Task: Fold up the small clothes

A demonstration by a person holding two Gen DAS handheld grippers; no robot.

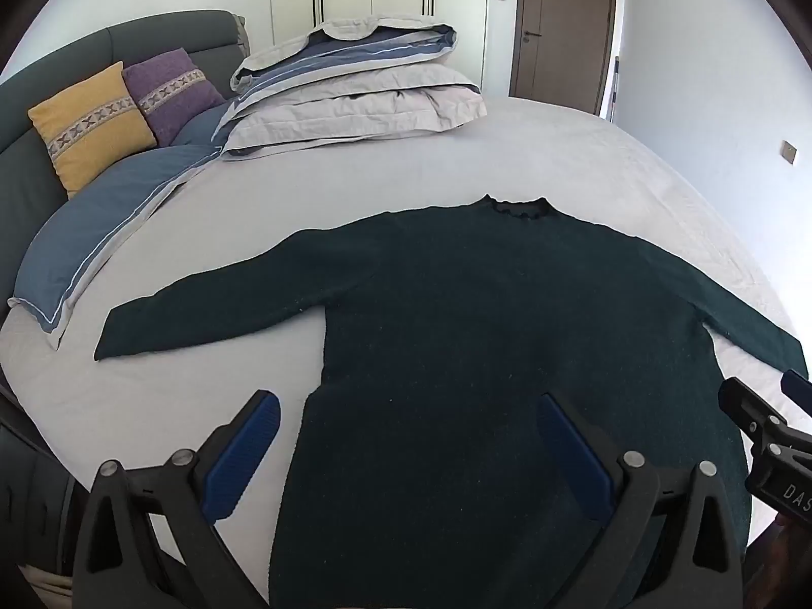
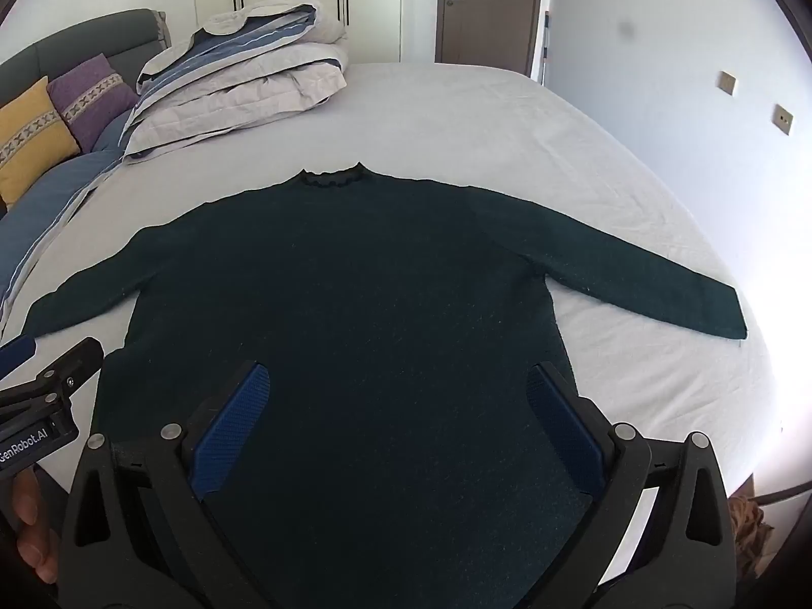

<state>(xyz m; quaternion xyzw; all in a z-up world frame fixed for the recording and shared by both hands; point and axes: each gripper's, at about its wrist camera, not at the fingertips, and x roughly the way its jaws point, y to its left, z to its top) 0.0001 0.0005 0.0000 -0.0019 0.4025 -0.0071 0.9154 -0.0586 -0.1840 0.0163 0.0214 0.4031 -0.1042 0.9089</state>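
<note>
Dark green knit sweater: lies flat on the grey bedsheet, collar far, hem near, both sleeves spread left and right. Left gripper and right gripper: both spread wide, holding nothing, poised above the near hem. Step, as judged: fold not begun. Next move likely calls for pinching a sleeve or side edge and carrying it across the body.

One sweater, two cushions (yellow, purple), two grippers.
</note>
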